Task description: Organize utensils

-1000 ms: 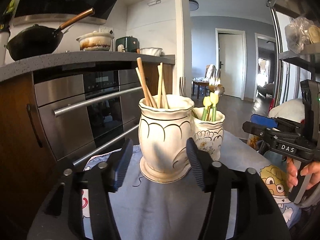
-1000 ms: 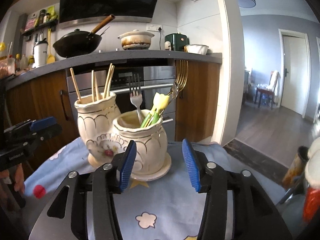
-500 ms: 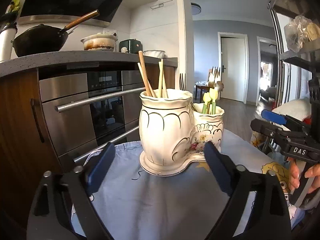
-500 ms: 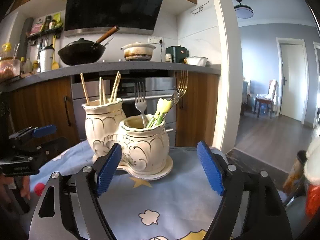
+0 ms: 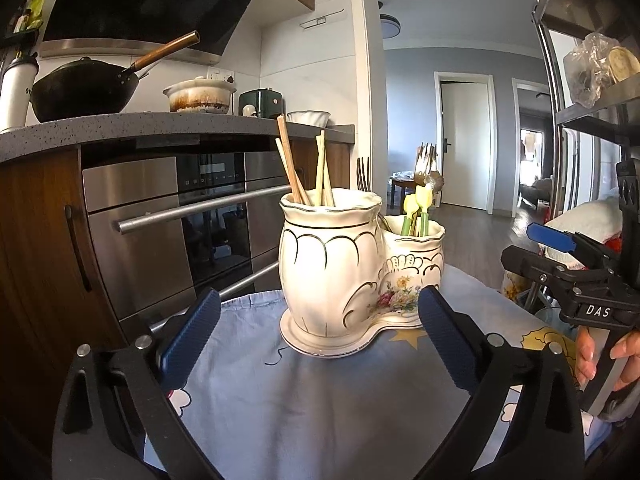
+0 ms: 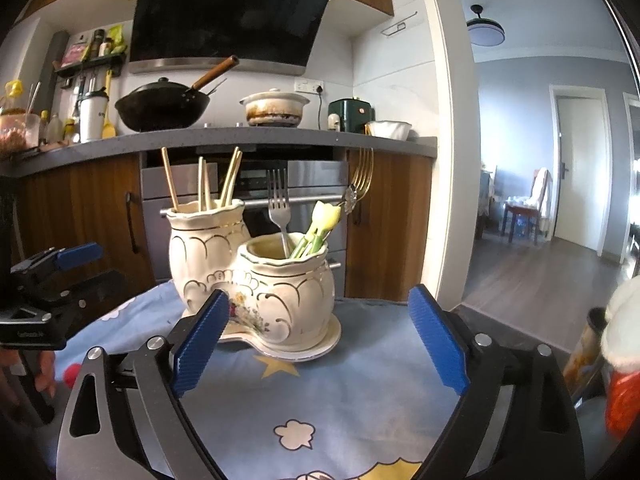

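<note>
A white double ceramic utensil holder [image 5: 336, 264] [image 6: 256, 284] stands on a blue patterned cloth [image 5: 320, 400] [image 6: 340, 392]. Its taller pot holds several wooden chopsticks [image 5: 304, 168] [image 6: 204, 180]. Its shorter pot holds a silver fork [image 6: 279, 204], a gold fork [image 6: 360, 176] and yellow-green utensils [image 5: 418, 208] [image 6: 320, 224]. My left gripper [image 5: 316, 336] is open and empty, a little in front of the holder. My right gripper [image 6: 320, 336] is open and empty, in front of the shorter pot. Each gripper shows in the other's view, the right gripper [image 5: 560, 256] and the left gripper [image 6: 60, 264].
A kitchen counter [image 6: 224, 140] with an oven [image 5: 168, 220] below stands behind the table. A black wok [image 6: 164, 104] and a white pot [image 6: 274, 108] sit on it. A metal rack [image 5: 592, 80] is at the right. An orange-and-white object [image 6: 620, 368] is at the table's right.
Both grippers opened wide and drew back from the holder, which now stands free on the cloth.
</note>
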Action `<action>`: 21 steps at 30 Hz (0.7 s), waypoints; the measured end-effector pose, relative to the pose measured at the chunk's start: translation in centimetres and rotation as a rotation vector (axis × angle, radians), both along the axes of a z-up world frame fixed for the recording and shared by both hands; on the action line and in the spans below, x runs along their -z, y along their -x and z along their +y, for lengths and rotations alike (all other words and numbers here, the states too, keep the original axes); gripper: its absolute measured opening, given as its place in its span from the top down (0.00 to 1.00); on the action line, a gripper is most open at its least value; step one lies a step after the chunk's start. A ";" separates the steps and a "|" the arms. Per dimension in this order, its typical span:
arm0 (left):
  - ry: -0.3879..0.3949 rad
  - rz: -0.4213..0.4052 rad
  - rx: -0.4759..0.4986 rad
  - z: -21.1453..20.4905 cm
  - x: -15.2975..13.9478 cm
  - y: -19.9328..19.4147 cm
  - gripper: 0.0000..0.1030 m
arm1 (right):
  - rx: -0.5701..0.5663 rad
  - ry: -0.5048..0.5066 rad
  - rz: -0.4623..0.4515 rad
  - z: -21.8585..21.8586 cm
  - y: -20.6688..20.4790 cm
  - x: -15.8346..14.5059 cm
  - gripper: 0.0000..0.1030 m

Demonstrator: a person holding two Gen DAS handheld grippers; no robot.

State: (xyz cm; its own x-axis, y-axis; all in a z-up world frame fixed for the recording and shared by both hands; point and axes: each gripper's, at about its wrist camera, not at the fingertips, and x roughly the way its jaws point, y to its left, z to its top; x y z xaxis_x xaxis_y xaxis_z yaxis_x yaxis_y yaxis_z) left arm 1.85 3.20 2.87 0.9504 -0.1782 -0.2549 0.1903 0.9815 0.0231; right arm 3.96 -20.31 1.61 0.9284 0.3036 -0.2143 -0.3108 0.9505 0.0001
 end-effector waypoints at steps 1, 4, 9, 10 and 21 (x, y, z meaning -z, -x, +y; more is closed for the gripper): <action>0.001 0.002 0.000 0.0 0.0 0.0 0.05 | 0.002 -0.003 0.000 -0.1 0.0 0.0 0.12; 0.001 0.004 0.001 0.0 0.0 0.0 0.05 | 0.002 -0.004 -0.003 -0.1 0.1 0.0 0.12; 0.000 0.007 0.001 0.0 0.0 -0.1 0.05 | 0.002 -0.004 -0.001 -0.1 0.1 0.0 0.12; 0.000 0.008 0.001 0.0 0.0 -0.1 0.05 | 0.002 -0.004 0.000 -0.1 0.1 0.0 0.12; 0.000 0.009 0.002 0.0 0.1 -0.2 0.05 | 0.002 -0.003 -0.001 -0.1 0.2 -0.1 0.11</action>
State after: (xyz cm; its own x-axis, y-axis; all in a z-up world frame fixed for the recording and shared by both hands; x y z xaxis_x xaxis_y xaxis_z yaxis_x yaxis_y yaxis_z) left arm 2.03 3.21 2.82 0.9476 -0.1802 -0.2636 0.1924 0.9811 0.0212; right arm 3.80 -20.41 1.70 0.9292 0.3022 -0.2126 -0.3086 0.9512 0.0031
